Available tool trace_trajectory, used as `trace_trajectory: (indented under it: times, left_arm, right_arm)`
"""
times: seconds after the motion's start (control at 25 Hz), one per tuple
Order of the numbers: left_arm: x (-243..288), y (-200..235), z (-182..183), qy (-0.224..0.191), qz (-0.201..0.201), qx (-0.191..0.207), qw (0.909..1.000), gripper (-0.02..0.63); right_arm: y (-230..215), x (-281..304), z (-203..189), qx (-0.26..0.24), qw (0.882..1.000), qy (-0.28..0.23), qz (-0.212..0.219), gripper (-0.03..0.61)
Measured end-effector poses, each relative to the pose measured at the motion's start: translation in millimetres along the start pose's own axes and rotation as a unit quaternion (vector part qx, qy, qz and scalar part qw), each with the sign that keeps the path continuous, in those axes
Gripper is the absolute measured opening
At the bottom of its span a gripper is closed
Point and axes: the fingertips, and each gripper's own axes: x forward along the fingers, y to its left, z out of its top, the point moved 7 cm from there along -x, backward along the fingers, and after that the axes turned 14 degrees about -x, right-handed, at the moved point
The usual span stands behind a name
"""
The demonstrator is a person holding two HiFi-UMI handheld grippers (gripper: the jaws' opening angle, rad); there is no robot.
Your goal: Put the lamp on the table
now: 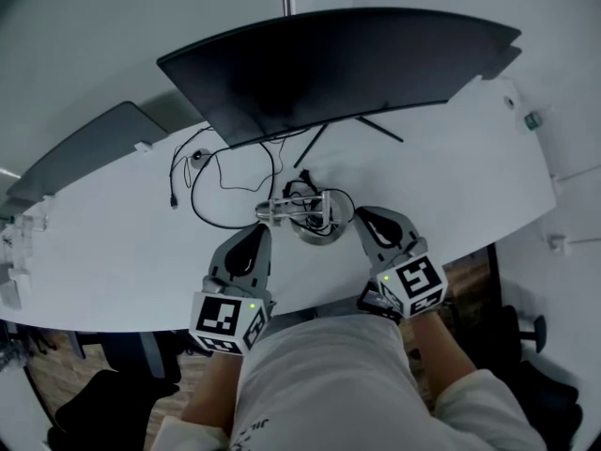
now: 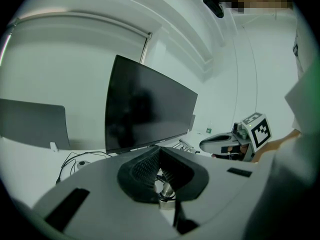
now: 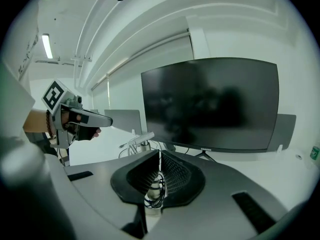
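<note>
Two tight grips, left hand-held gripper (image 1: 262,231) and right hand-held gripper (image 1: 362,217), on a silvery cord-wrapped lamp (image 1: 313,225).

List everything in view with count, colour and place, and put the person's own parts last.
desk: one, white, curved, across the head view
monitor: one, black, curved, screen dark, at the desk's back
second screen: one, grey back, far left of the desk
cables: several, black, looped in front of the monitor
lamp: one, silver, cord wrapped around it, near the desk's front edge
left gripper: one, grey, jaws closed on the lamp's left side
right gripper: one, grey, jaws closed on the lamp's right side
shirt: one, light, bottom of the head view
</note>
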Motion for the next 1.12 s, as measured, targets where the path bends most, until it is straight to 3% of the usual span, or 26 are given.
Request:
trace_trajectory:
  times: [0.68,1.12]
  left_arm:
    - [3,-14,11,-0.017,-0.005,0.005,0.9998,0.003]
    - [1,-19,13,-0.019,-0.005,0.010,0.9997,0.003]
  right_arm:
    - [-10,-23,40,-0.022,1.000,-0.015,0.007,0.032]
    - [-8,-21,30,-0.001,1.000,-0.002,0.013,0.031]
